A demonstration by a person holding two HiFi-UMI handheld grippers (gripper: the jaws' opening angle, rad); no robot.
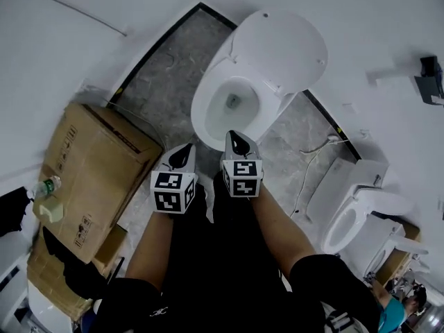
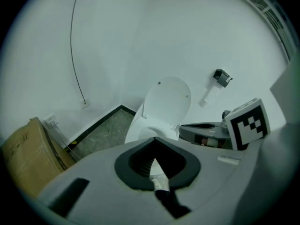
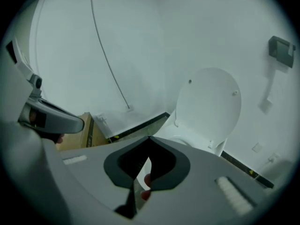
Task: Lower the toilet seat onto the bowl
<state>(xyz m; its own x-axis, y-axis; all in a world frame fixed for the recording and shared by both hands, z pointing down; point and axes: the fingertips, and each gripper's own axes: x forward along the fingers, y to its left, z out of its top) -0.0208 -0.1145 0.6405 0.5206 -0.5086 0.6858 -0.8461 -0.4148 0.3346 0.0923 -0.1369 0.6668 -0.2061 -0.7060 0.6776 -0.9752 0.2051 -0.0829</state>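
A white toilet stands in the corner, its bowl (image 1: pixel 208 120) open. The seat and lid (image 1: pixel 281 47) are tipped up against the wall. Both gripper views show the same raised lid (image 2: pixel 166 102) (image 3: pixel 208 107) ahead. My left gripper (image 1: pixel 182 157) and right gripper (image 1: pixel 239 143) hover side by side just in front of the bowl's near rim, touching nothing. Each one's jaws meet at the tips with nothing between them: left gripper (image 2: pixel 153 138), right gripper (image 3: pixel 149 137). The right gripper's marker cube (image 2: pixel 244 124) shows in the left gripper view.
Flattened cardboard boxes (image 1: pixel 97 168) lie to the left with a plastic bottle (image 1: pixel 46 186) beside them. A second toilet (image 1: pixel 357 214) stands at the right, with a thin cable (image 1: pixel 312 158) on the grey floor between. A dark fixture (image 1: pixel 430 78) hangs on the wall.
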